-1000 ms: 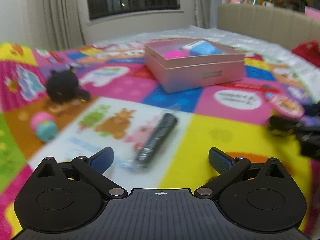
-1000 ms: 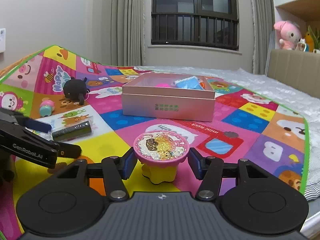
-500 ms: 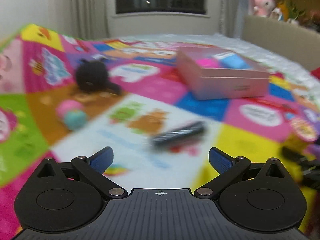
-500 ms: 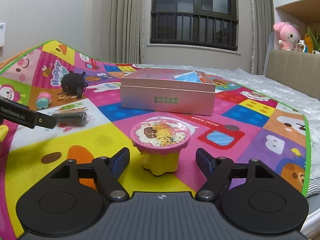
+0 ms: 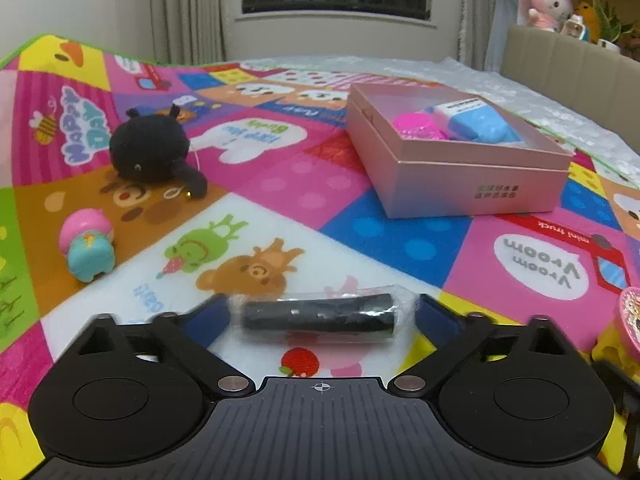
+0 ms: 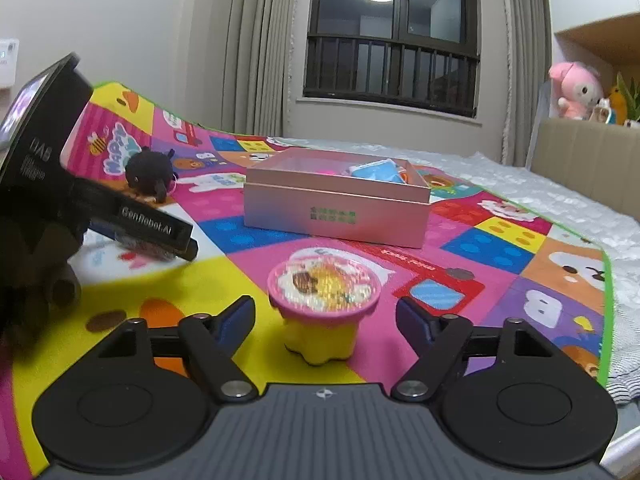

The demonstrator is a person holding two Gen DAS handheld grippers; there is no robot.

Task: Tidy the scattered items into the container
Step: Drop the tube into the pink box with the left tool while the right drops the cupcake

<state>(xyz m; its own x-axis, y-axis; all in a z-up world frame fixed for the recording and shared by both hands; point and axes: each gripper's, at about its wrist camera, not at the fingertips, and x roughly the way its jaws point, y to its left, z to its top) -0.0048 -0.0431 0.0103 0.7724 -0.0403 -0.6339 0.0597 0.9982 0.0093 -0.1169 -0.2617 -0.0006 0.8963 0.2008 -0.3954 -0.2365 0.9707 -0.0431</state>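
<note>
A pink box (image 5: 472, 172) sits on the colourful play mat and holds a blue pack (image 5: 476, 122) and a pink item (image 5: 416, 128); it also shows in the right wrist view (image 6: 336, 212). My left gripper (image 5: 320, 314) is open, its fingers either side of a black stick in clear wrap (image 5: 318, 316) lying on the mat. My right gripper (image 6: 326, 320) is open around a yellow cup with a pink glitter lid (image 6: 324, 304), not touching it. The left gripper's body (image 6: 132, 220) shows at the left of the right wrist view.
A black plush toy (image 5: 152, 152) and a small pink and teal toy (image 5: 88, 248) lie on the mat at the left. A beige headboard (image 6: 588, 168) with a pink plush (image 6: 574, 88) stands at the back right. The mat's green edge (image 6: 606, 320) is at the right.
My left gripper has swung and moved in until its open fingers bracket the wrapped black stick. My right gripper has opened wider around the yellow cup.
</note>
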